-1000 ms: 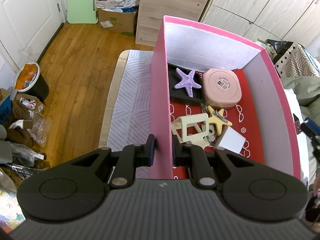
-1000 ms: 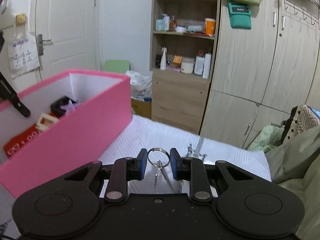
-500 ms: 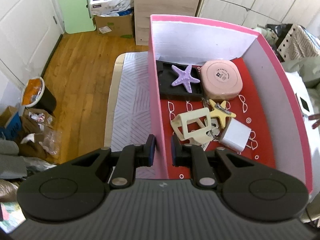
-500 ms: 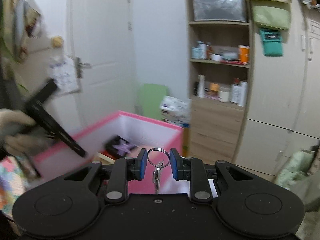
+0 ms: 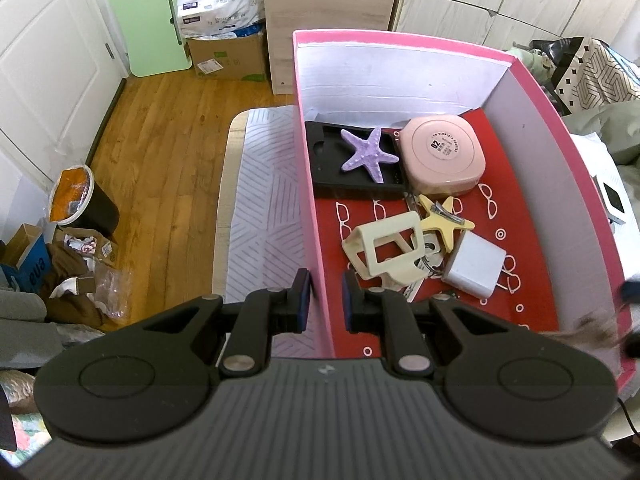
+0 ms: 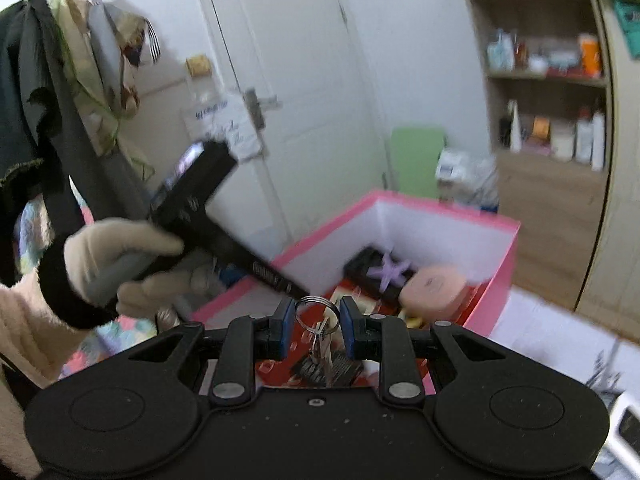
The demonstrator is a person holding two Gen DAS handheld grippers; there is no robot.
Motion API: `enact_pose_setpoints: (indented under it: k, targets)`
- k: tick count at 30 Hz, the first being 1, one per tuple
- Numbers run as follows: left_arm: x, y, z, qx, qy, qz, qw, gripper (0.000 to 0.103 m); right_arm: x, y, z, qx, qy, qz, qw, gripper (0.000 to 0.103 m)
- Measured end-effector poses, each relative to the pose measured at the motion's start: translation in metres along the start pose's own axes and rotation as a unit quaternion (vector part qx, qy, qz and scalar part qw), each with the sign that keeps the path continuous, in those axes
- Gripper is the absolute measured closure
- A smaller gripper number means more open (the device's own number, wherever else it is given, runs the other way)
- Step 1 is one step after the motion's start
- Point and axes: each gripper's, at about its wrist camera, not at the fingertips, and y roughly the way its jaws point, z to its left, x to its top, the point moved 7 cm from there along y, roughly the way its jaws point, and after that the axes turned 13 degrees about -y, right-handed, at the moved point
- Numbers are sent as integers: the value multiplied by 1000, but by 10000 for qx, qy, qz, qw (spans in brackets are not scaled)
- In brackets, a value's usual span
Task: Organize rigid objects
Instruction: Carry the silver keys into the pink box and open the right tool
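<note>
The left claw (image 5: pixel 323 300) is clamped nearly shut on the pink box's (image 5: pixel 314 208) side wall to steady it, so the right claw (image 6: pixel 313 326), narrowly pinching a key ring (image 6: pixel 316 314), can drop it inside.

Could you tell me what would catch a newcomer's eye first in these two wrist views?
The bright pink box fills the left wrist view, its side wall clamped by the left gripper. On its red floor lie a purple starfish on a black tray and a round pink case. In the right wrist view, the right gripper holds a key ring above the box.
</note>
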Motion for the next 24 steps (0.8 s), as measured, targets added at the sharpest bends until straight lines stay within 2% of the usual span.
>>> enact_pose_setpoints:
  k: [3, 8, 9, 14, 17, 21, 24]
  targets:
    - [0, 0, 0, 12, 15, -35, 10000, 89, -14, 22, -9, 338, 668, 448, 9962, 75]
    - [-1, 0, 1, -8, 9, -40, 10000, 89, -24, 34, -16, 146, 846, 692, 9939, 76]
    - [-1, 0, 1, -19, 16, -34, 10000, 89, -24, 33, -18, 104, 879, 700, 9936, 73]
    - [0, 0, 1, -51, -2, -33, 10000, 89, -15, 13, -26, -132, 940, 452, 9945, 73]
    - [0, -1, 2, -76, -24, -45, 10000, 89, -13, -11, -33, -366, 1009, 234, 9939, 67]
    - [0, -1, 2, -85, -69, -56, 9999, 89, -21, -42, -49, -790, 1164, 79, 9900, 59]
    - [0, -1, 3, -88, -105, -44, 9999, 89, -36, -65, -68, -1057, 1461, 53, 9836, 58]
